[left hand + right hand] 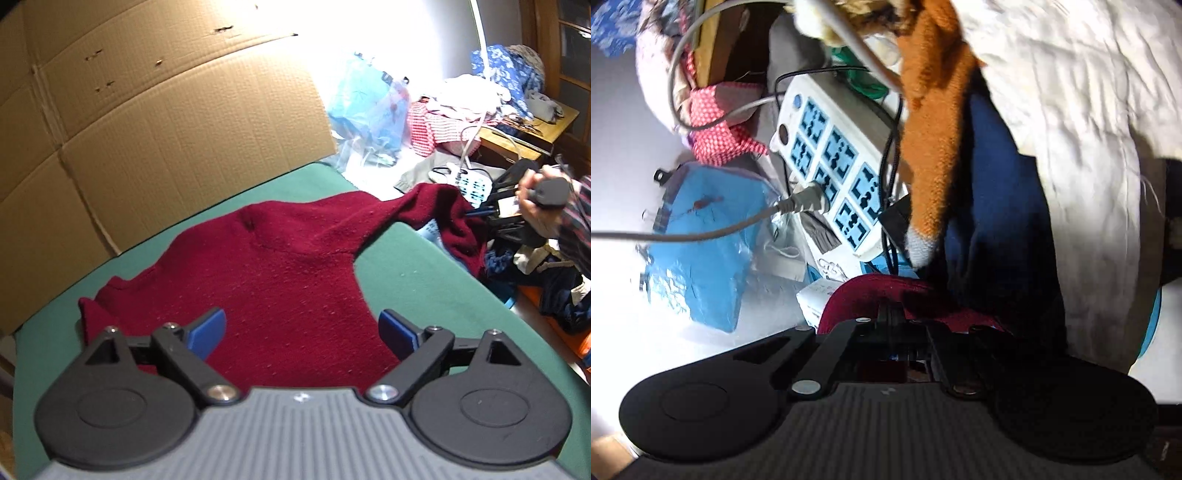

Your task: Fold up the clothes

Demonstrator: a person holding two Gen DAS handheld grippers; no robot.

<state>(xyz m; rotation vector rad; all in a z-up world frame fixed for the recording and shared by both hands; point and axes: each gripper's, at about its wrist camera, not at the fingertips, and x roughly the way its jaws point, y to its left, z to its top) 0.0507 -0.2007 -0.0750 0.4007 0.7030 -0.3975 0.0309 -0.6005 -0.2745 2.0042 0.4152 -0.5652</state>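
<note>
Sweater (273,266), dark red, lies flat on the green table (424,266) by a big cardboard sheet (147,122). My left gripper (302,328) hangs over its bottom part, wide open, holding nothing. My right gripper (899,314) is pinched tight on the sleeve end (871,295), off the table edge, near a power strip (831,166).

Looks like someone's cluttered spare room at home: clothes piles (480,99) at 1 o'clock, a wooden side table (532,129), plastic bags (365,107), a power strip (831,173) lying among laundry, cardboard (147,110) propped behind the green worktop (424,266).
</note>
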